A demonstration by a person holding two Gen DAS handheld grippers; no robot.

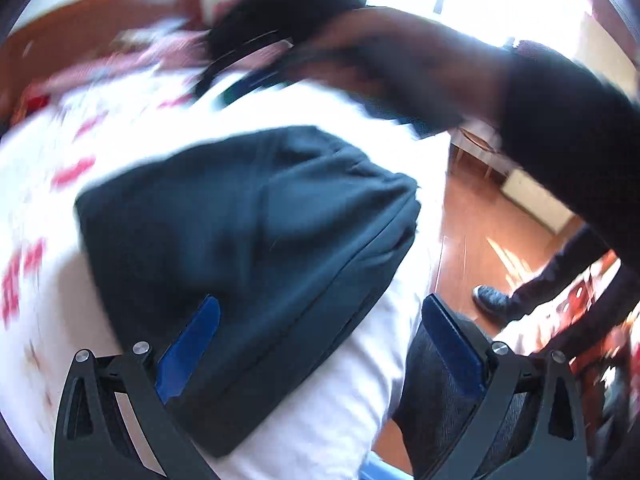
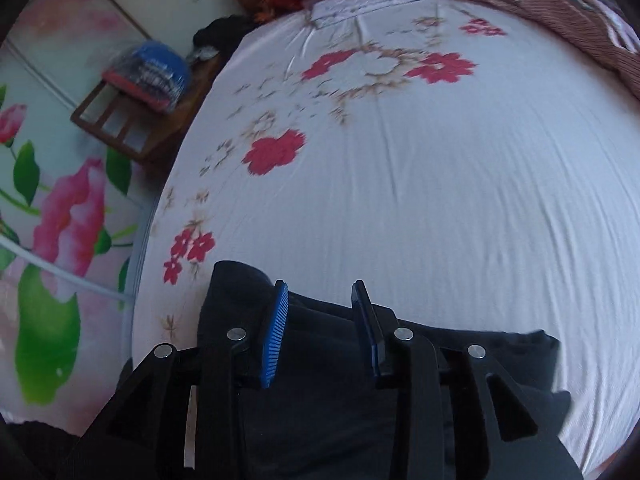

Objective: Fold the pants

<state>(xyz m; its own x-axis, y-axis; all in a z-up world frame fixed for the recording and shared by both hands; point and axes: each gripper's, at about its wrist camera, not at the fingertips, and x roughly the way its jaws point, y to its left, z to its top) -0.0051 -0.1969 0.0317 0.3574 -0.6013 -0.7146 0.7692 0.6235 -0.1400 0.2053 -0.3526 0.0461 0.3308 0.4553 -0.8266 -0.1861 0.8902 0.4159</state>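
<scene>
Dark pants (image 1: 248,240), lying folded into a compact bundle on the floral-sheeted bed (image 2: 420,184), fold apparently near complete with perhaps final tidying left; left tongs (image 1: 320,344) spread wide, empty, above the bundle; right tongs (image 2: 320,320) parted over the fabric, pinching nothing.

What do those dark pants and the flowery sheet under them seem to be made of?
The pants look like a soft, matte knit, maybe cotton jersey: they slump in thick rounded folds without shine. The sheet looks like thin, smooth woven cotton or a blend: fine creases, printed red flowers, faint sheen.
</scene>
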